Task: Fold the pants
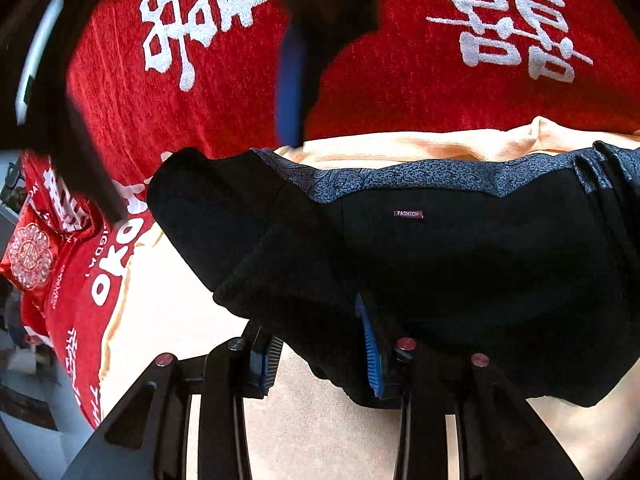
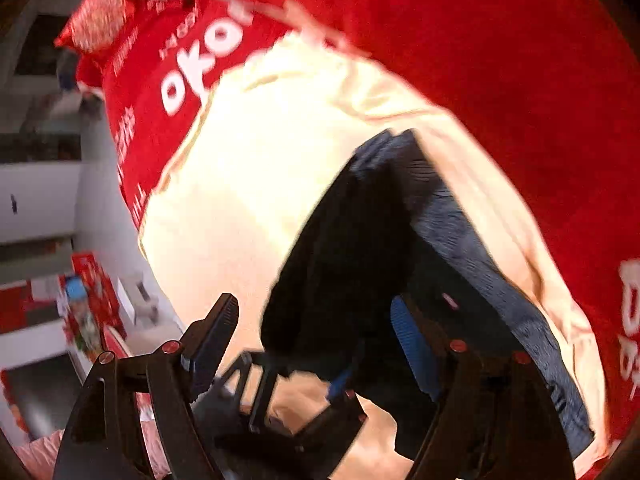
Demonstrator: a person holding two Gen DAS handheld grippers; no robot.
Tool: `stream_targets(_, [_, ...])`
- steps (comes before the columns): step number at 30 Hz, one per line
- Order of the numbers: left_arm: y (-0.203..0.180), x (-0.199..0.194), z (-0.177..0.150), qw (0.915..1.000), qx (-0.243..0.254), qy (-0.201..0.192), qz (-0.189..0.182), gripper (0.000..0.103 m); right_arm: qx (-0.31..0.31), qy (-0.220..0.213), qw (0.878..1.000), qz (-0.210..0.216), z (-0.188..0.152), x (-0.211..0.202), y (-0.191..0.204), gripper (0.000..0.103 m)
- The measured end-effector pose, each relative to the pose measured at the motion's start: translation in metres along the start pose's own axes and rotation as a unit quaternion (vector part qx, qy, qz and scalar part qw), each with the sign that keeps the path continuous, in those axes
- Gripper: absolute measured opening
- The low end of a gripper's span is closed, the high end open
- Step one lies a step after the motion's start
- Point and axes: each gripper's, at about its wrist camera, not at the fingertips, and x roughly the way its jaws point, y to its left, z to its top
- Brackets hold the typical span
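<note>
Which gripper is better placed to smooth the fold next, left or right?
Left, probably. The left gripper is open with the black pants bundle right at its fingers, square on the cream cloth. The right gripper view is tilted and blurred.

Black pants [image 1: 460, 264] (speckled grey waistband [image 1: 420, 178]) on cream cloth [image 1: 180, 308], red blanket [image 1: 460, 92].

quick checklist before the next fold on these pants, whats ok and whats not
1. left gripper open around the pants edge, cloth between the fingers: ok
2. left grip closed on the cloth: not ok, jaws apart
3. right gripper open: ok; whether cloth sits between its fingers: cannot tell, blurred
4. pants lie on the cream cloth, not the red blanket: ok
5. waistband flat: ok
6. leg ends aligned: cannot tell
</note>
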Motion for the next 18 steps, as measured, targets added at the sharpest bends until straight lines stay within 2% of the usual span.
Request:
stream_targets(3, [-0.008,-0.003,-0.002,0.9999,0.009,-0.007,0.002,0.036,-0.002,0.038,0.999,-0.005,0.011,0.026,0.004,0.079])
stream_targets(4, [-0.010,-0.006,-0.001,0.9999,0.011,-0.009,0.001,0.036,-0.002,0.050,0.999,-0.007,0.012,0.033,0.004,0.054])
stream_targets(5, [-0.016,-0.011,0.000,0.9999,0.013,-0.009,0.000,0.036,-0.002,0.060,0.998,-0.016,0.010,0.038,0.002,0.022])
stream_targets(7, [-0.018,-0.013,0.000,0.9999,0.010,-0.003,-0.011,0.036,0.009,0.052,0.998,-0.025,0.005,0.035,-0.005,0.018])
stream_targets(12, [-0.038,-0.049,0.015,0.9979,0.035,-0.048,-0.025,0.036,0.038,-0.029,0.998,0.028,-0.031,-0.011,-0.034,0.017])
stream_targets(18, [-0.078,-0.109,0.044,0.9916,0.053,-0.095,-0.071,0.036,0.095,-0.141,0.981,0.095,-0.112,-0.080,-0.086,0.017])
